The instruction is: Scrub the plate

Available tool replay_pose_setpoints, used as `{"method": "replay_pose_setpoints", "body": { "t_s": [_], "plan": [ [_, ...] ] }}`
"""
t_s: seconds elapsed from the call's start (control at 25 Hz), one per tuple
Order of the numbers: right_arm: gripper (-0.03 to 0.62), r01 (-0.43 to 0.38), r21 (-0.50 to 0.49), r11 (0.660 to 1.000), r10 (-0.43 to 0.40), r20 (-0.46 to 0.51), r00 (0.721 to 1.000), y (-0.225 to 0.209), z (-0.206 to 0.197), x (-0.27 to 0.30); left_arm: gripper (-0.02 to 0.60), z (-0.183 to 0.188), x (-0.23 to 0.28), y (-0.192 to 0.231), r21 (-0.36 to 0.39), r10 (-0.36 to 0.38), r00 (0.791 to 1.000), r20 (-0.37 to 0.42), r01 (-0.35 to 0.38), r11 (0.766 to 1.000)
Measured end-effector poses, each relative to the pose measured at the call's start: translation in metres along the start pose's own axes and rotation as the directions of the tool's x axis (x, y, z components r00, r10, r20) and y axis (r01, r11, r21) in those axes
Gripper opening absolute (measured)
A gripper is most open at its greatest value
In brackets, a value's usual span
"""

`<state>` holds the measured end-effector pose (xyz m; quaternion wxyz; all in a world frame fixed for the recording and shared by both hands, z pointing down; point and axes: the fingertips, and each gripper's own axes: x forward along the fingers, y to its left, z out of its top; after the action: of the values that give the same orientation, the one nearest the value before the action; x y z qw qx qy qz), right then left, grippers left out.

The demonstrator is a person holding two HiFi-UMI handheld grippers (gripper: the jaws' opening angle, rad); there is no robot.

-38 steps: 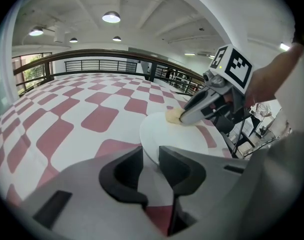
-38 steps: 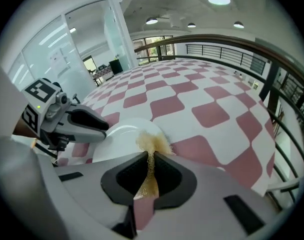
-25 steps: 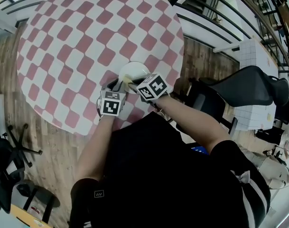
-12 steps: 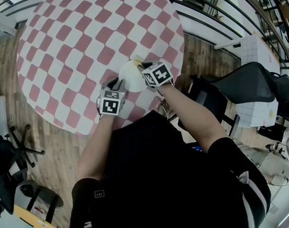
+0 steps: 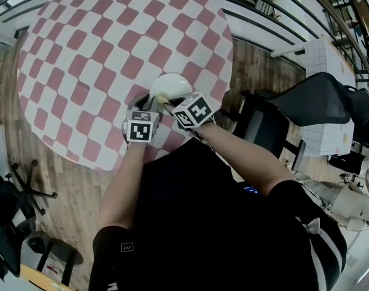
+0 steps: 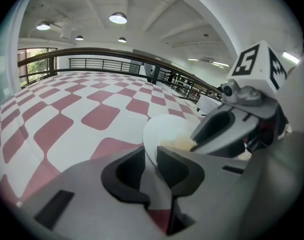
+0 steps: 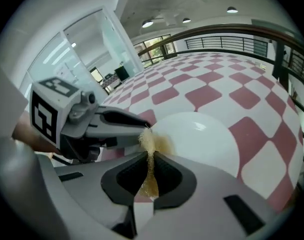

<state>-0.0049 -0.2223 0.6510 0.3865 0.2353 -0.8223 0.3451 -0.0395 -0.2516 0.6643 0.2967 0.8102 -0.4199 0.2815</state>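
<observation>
A white plate (image 5: 171, 87) sits on a round worktop (image 5: 93, 47) covered in a red-and-white check, close to the edge nearest the person. Whether the plate lies fully flat or is raised a little at the held side cannot be told.

The left gripper (image 6: 149, 156) is at the plate's near-left rim. In the left gripper view that rim runs down between its fingers (image 6: 123, 176). They are closing, both touch the rim, and no gap shows on either side.

The right gripper (image 7: 151, 156) comes in over the plate's near edge, just right of the left gripper. Its fingers (image 7: 172, 180) are pressed nearly together on a thin yellow sponge (image 7: 150, 176). The sponge stands on edge between them, and its frayed top sticks out past the tips. That free end touches the plate's surface just inside the near rim, right beside the left gripper's tips. A yellowish smear shows on the plate around it.

The rest of the plate, away from the person, is bare and glossy. Right of the plate, off the worktop, a dark chair (image 5: 320, 105) stands on a wooden floor (image 5: 63, 187). A black railing (image 5: 275, 14) runs beyond the plate's far side.
</observation>
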Motion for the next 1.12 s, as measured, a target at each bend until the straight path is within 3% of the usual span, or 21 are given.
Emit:
{"method": "replay_pose_setpoints", "body": {
  "t_s": [0.24,0.36,0.48,0.88,1.0,1.12],
  "plan": [
    [0.041,0.024,-0.025,0.999,-0.025,-0.047,0.999,-0.004,-0.032,-0.011,0.081,0.005,0.003,0.000,0.058,0.013,1.000,0.007,-0.014,0.998],
    [0.041,0.054,-0.027,0.998,-0.056,-0.063,0.996,-0.018,-0.042,-0.023,0.081,0.004,0.003,-0.001,0.048,0.008,1.000,0.018,-0.009,0.999],
    [0.041,0.078,-0.042,0.996,-0.080,-0.053,0.995,-0.024,-0.032,-0.016,0.080,0.003,0.002,-0.002,0.042,0.005,1.000,0.017,-0.005,0.999],
    [0.041,0.191,-0.112,0.975,-0.187,0.047,0.981,-0.061,0.056,0.012,0.064,0.004,0.003,-0.009,0.081,-0.011,1.000,0.024,0.009,0.997],
    [0.041,0.220,-0.042,0.975,-0.218,0.050,0.975,-0.074,0.050,0.000,0.064,0.003,0.003,-0.008,0.076,-0.002,1.000,0.029,0.000,0.997],
    [0.041,0.215,-0.033,0.976,-0.215,0.018,0.976,-0.072,0.022,-0.010,0.064,0.002,0.002,-0.007,0.084,0.005,0.999,0.033,-0.008,0.996]
  ]
}}
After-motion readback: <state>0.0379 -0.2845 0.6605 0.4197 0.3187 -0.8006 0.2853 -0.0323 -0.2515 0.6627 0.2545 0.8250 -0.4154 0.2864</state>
